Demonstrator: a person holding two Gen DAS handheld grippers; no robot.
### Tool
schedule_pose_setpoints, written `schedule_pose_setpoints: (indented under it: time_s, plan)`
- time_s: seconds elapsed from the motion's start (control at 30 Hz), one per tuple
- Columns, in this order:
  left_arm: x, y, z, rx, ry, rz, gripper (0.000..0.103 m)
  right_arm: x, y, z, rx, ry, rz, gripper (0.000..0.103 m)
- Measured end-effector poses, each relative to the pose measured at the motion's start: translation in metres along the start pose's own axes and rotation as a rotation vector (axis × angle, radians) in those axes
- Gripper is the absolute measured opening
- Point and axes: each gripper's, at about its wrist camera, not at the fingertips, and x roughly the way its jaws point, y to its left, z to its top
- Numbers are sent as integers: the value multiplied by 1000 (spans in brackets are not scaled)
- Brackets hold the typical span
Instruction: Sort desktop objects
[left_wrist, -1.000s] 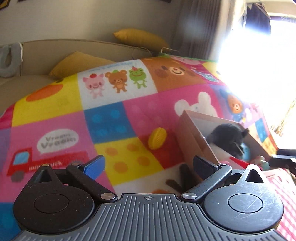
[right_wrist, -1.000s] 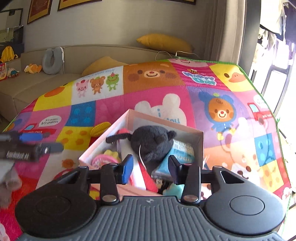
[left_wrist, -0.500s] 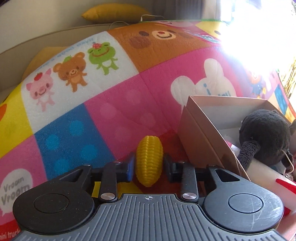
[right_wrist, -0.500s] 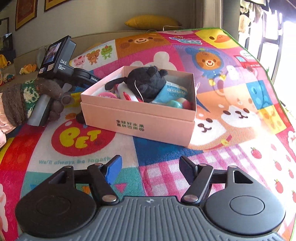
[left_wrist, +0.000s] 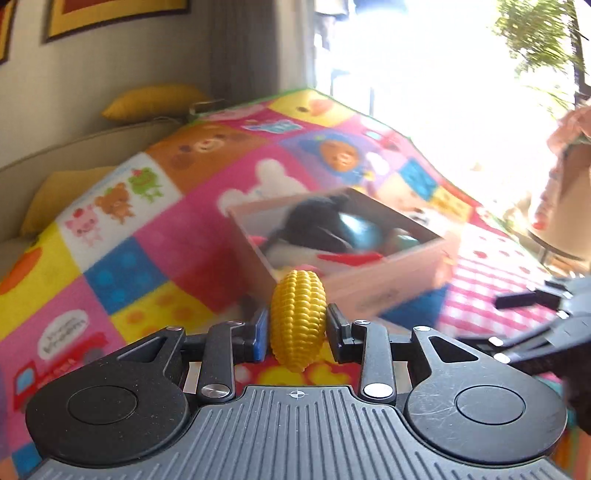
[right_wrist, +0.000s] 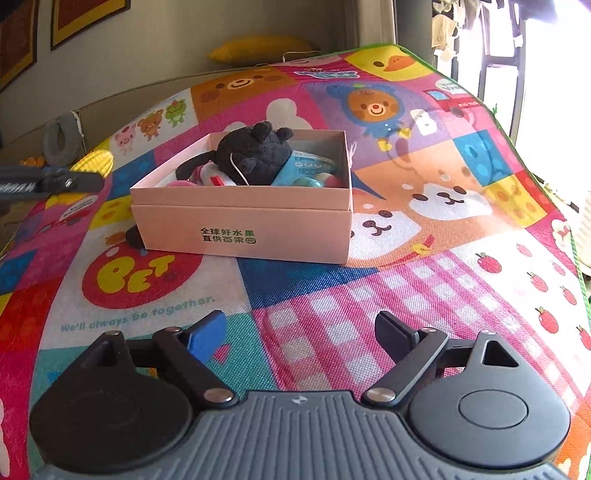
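My left gripper is shut on a yellow toy corn cob, held upright above the mat just in front of the pink cardboard box. In the right wrist view the corn cob shows at the far left, level with the box. A black plush toy lies in the box on top of several small toys. My right gripper hovers low over the checked part of the mat, short of the box; its jaws are opening with nothing between them.
A colourful cartoon play mat covers the surface. A small dark object lies against the box's left corner. Behind the mat are a beige sofa with yellow cushions and a bright window at the right.
My left gripper closed on the corn, lifted it off the mat and swung toward the box. My right gripper drew back from the box, dropped lower and opened wider.
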Motion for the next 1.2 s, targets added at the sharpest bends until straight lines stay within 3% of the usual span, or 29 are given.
schedule_pose_setpoints:
  time_s: [0.1, 0.23, 0.27, 0.3, 0.4, 0.5, 0.57, 0.63, 0.67, 0.7, 0.8, 0.87, 0.97, 1.1, 1.2]
  plan:
    - [14, -40, -18, 59, 59, -89, 36, -1, -3, 1, 32, 4, -43, 88]
    - [37, -60, -26, 84, 88, -127, 40, -14, -9, -2, 60, -19, -96, 91]
    - [37, -58, -25, 72, 88, -131, 53, -17, -11, -3, 64, -24, -103, 93]
    - [35, -53, -22, 59, 75, -126, 65, -21, -13, -4, 68, -31, -110, 95]
    - [18, -23, -8, -2, 5, -75, 73, -28, -18, -6, 73, -63, -118, 99]
    - [14, 20, 9, -93, -27, 47, 80, -24, -18, -9, 80, -70, -98, 99]
    - [28, 48, 16, -135, -4, 115, 77, -18, -14, -8, 60, -75, -82, 99]
    - [53, 75, 22, -171, 40, 155, 66, -16, -10, -5, 49, -91, -69, 99]
    - [67, 85, 26, -183, 70, 160, 51, -15, -9, -3, 52, -107, -68, 99]
    - [82, 95, 29, -192, 96, 168, 43, -14, -9, -1, 53, -114, -70, 99]
    - [121, 111, 36, -135, 132, 197, 38, -7, -9, 0, 58, -85, -72, 99]
    - [140, 114, 40, -69, 145, 178, 38, -5, -10, 0, 70, -76, -73, 99]
    - [154, 115, 39, -11, 160, 91, 38, -1, -12, 0, 80, -51, -71, 102]
    - [147, 109, 26, 61, 153, -15, 35, 7, -13, 1, 89, -9, -71, 102]
    - [130, 104, 15, 83, 143, -35, 35, 9, -12, 2, 86, 1, -64, 103]
